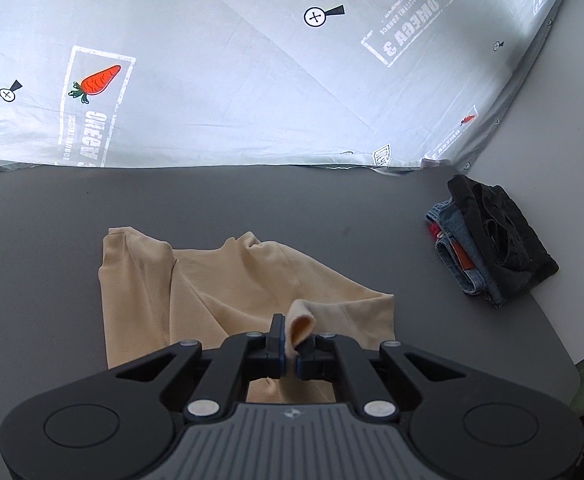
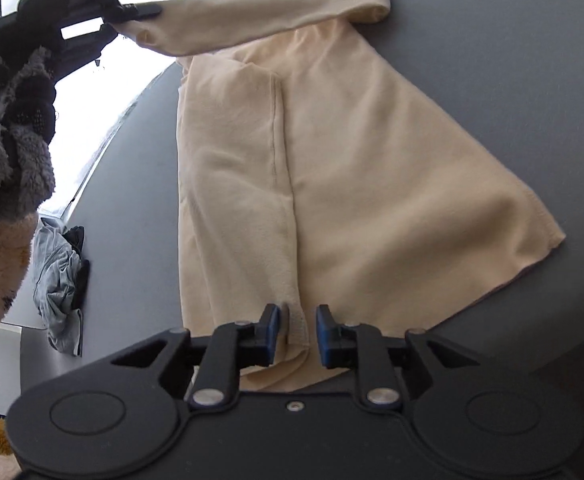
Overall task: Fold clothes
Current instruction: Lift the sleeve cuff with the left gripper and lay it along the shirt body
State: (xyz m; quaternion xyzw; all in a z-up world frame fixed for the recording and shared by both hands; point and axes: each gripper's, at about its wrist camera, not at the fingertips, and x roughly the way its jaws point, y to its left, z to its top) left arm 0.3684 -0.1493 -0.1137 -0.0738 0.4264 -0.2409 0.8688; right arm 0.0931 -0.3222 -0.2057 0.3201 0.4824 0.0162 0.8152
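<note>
A cream long-sleeved top [image 1: 220, 280] lies partly folded on the dark grey table [image 1: 52, 220]; it also shows in the right wrist view [image 2: 371, 168]. My left gripper [image 1: 290, 354] is shut on the cuff of one sleeve and holds it lifted; it shows in the right wrist view [image 2: 140, 14] at the top left with the sleeve [image 2: 260, 16] stretched out. My right gripper [image 2: 297, 334] is open, its jaws either side of the other sleeve's cuff [image 2: 295, 328], which lies folded over the body.
A stack of folded jeans and a black garment [image 1: 487, 240] sits at the table's right corner. A crumpled grey-blue garment [image 2: 60, 280] lies at the table's edge. A carrot-print sheet [image 1: 252, 80] lies beyond the table. A gloved hand [image 2: 20, 92] holds the left gripper.
</note>
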